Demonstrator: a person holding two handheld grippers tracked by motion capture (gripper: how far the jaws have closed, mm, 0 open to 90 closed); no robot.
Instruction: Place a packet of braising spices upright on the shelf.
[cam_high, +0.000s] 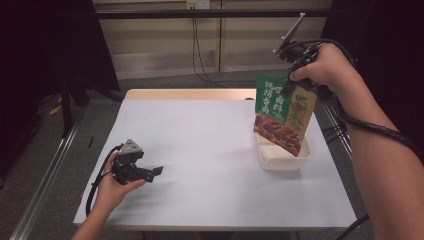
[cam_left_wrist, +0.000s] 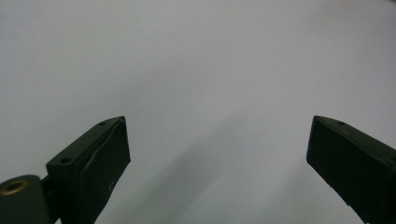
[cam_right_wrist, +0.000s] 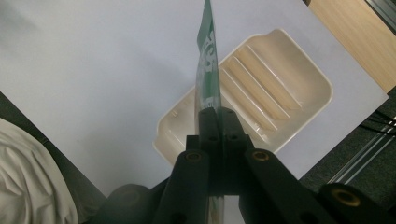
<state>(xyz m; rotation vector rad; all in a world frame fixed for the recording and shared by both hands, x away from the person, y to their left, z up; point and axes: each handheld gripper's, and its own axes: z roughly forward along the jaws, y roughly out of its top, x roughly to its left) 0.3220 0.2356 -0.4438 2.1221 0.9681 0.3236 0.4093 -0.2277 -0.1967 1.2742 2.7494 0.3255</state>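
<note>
the right gripper (cam_high: 289, 86) has its jaws pressed together on the top edge of a green and tan snack packet (cam_high: 283, 116), which hangs down from the pinch with its lower end just over, perhaps just inside, the cream tray (cam_high: 282, 162); from above it is hard to tell whether the bottom edge touches the tray floor. in the right gripper view the packet (cam_right_wrist: 208, 65) runs edge-on straight away from the jaws, and the tray (cam_right_wrist: 299, 79) lies below it, ribbed inside and otherwise bare. taking the tray as the landmark, the packet is directly above its near half, the right hand is above and slightly behind it, and the left gripper (cam_high: 152, 172) is well apart from it, across the white table (cam_high: 200, 145), resting low in the left hand (cam_high: 112, 187). the left gripper view shows its jaws (cam_left_wrist: 219, 154) standing wide apart with only white surface between them. the step looks like setting the packet into the tray. to do it well, the hand should probably come down slowly so the bottom edge lands inside the rim, then tip the packet along the tray's long side so it lies flat rather than draping over the wall, and release only once the packet is supported.
</note>
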